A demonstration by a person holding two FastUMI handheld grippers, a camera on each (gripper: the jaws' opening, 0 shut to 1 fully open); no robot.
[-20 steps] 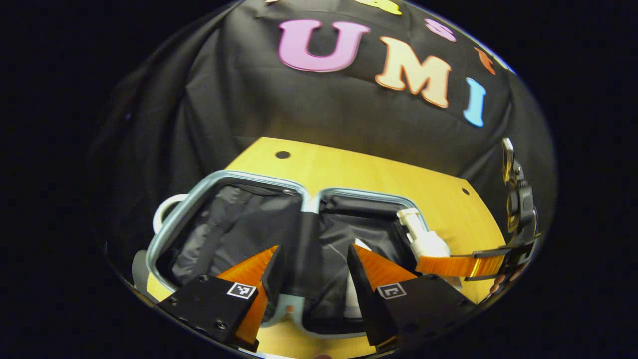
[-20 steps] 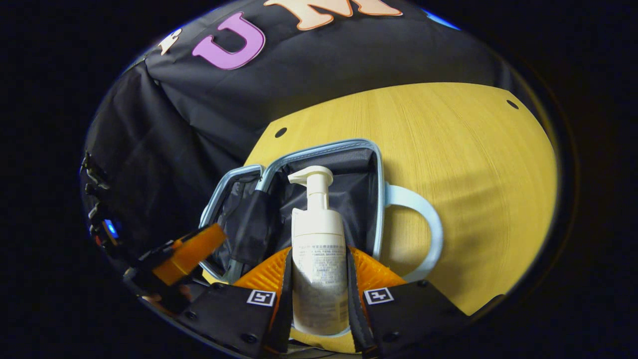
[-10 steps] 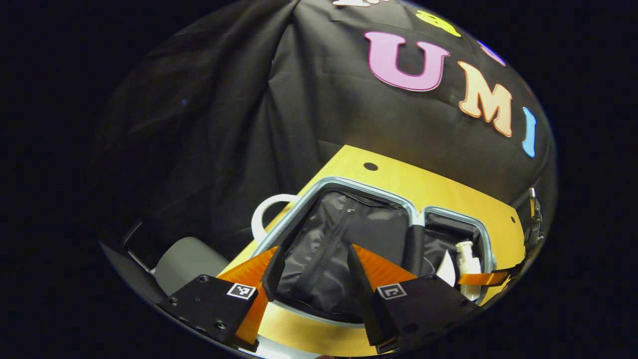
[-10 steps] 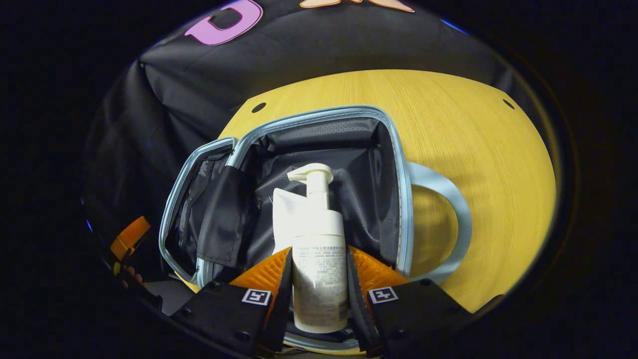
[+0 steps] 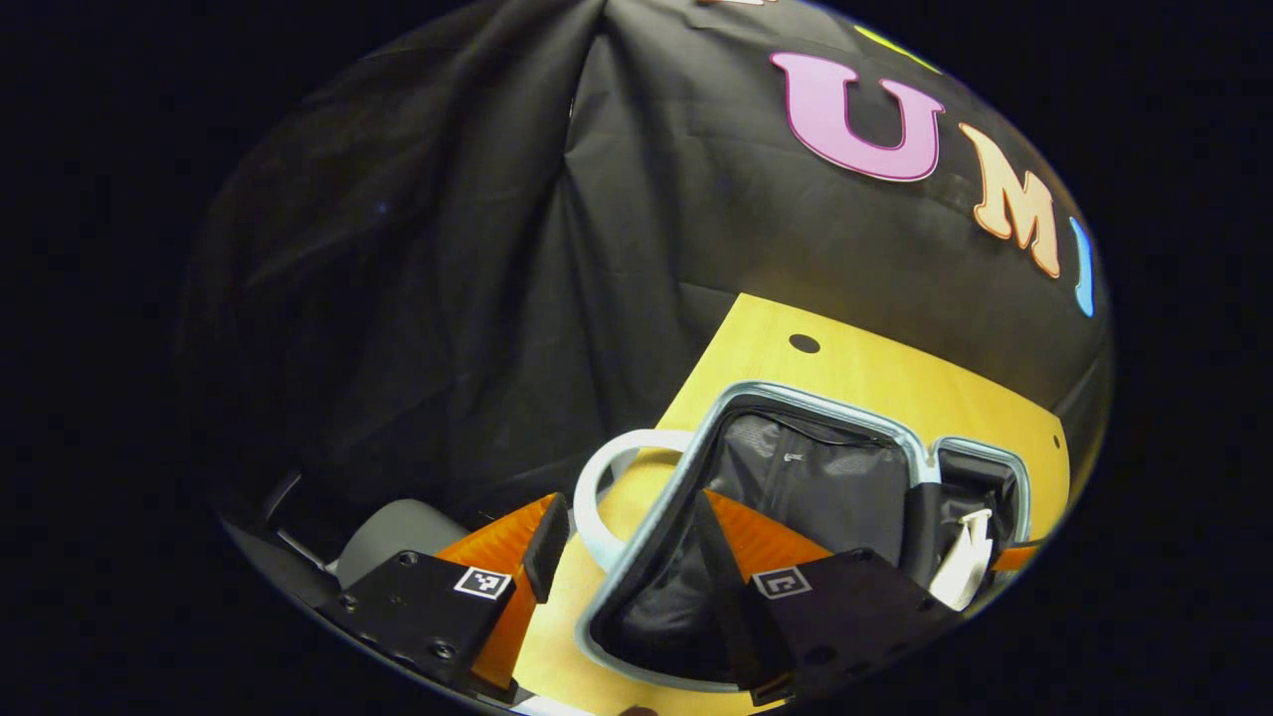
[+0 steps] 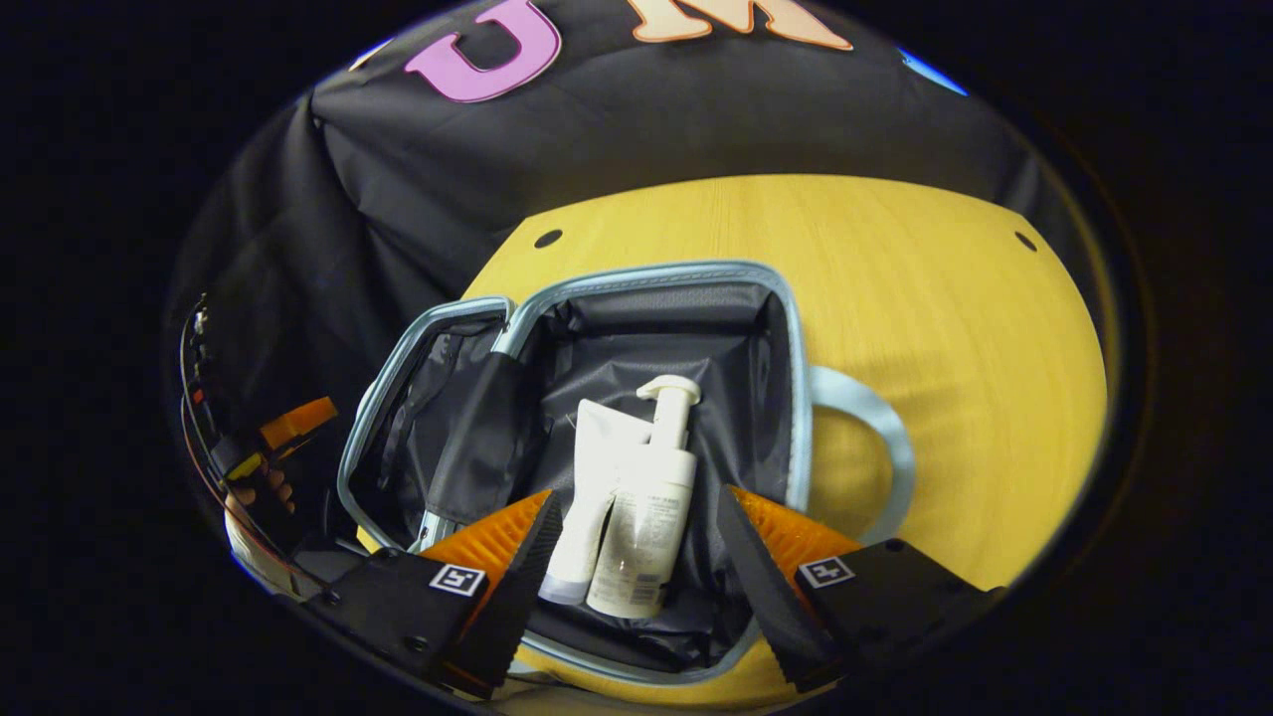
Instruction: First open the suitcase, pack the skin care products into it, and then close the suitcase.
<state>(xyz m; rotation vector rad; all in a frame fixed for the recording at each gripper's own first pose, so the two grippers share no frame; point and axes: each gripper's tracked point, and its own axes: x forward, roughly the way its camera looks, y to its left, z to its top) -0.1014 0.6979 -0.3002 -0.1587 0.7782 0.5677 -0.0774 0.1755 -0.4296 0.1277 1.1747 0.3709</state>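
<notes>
The light-blue suitcase [image 6: 796,398] lies open on the yellow table [image 6: 945,298], both halves lined in black. In its right half a white pump bottle [image 6: 656,477] lies beside a white tube [image 6: 595,447]. My right gripper [image 6: 636,505] hovers open just above them, touching neither. In the left gripper view the suitcase [image 5: 686,467] fills the lower right, and the bottle and tube [image 5: 963,562] show in its far half. My left gripper [image 5: 622,512] is open and empty over the left half's rim, near the pale carry handle [image 5: 607,477].
The right half's carry handle [image 6: 885,447] loops out onto the bare table. My left gripper [image 6: 288,428] and the hand holding it are at the left edge of the right gripper view. A grey rounded object [image 5: 398,527] sits below the table's left edge.
My right gripper opened and let go of the pump bottle, which now lies beside the tube in the suitcase. My left gripper swung left, from the middle hinge to the left half's rim.
</notes>
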